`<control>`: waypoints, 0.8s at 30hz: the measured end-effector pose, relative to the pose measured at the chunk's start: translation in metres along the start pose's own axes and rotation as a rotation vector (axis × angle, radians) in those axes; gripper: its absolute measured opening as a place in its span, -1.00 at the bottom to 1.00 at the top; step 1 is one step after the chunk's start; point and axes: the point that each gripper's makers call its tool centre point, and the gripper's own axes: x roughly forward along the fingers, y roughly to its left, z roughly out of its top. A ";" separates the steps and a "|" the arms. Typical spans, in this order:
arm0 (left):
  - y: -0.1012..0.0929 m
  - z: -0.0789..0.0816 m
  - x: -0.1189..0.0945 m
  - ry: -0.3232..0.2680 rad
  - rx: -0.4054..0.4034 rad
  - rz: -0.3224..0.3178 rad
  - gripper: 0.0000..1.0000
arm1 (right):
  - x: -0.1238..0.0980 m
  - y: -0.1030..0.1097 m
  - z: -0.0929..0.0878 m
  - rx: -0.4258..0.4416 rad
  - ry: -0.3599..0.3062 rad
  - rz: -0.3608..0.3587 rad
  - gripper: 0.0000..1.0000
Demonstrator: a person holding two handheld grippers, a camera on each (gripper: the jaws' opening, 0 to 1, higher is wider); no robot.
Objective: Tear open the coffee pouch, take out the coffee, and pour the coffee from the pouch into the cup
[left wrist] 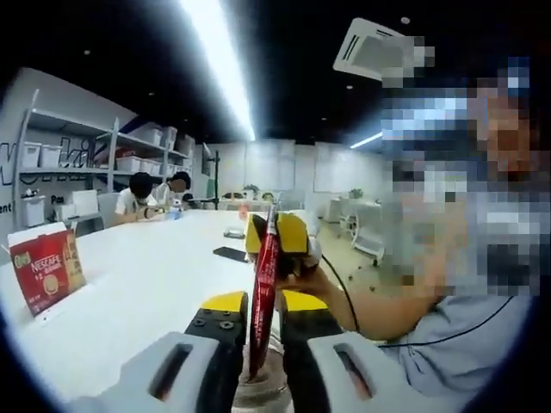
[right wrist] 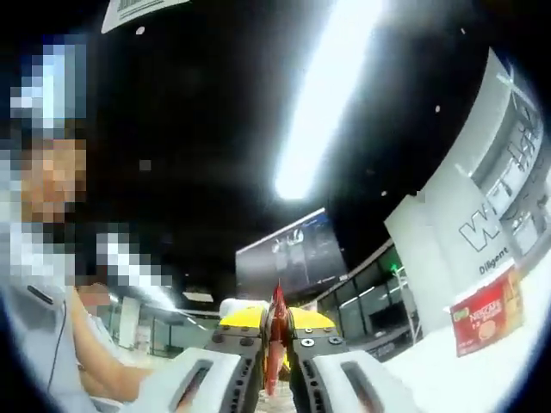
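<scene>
Pouch (left wrist: 264, 284) (red, upright) pinched by both hand-held grippers above cup (left wrist: 263, 387).

the scene is lit from overhead by a long ceiling light strip (left wrist: 219, 60), blown out to pure white in both views. the ceiling around the strip is rendered nearly black. the white tabletop (left wrist: 146, 284) below the strip is evenly bright, with little shadow. straight lines are bowed near the edges; slight softness is seen throughout.
</scene>
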 end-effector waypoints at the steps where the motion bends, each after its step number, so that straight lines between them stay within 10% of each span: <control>1: -0.001 -0.001 0.002 0.011 0.007 -0.004 -0.63 | 0.000 0.001 0.001 -0.001 0.000 -0.002 -0.81; 24: -0.010 0.006 0.019 0.069 0.068 -0.079 -0.82 | -0.013 -0.004 0.001 -0.035 0.032 -0.067 -0.78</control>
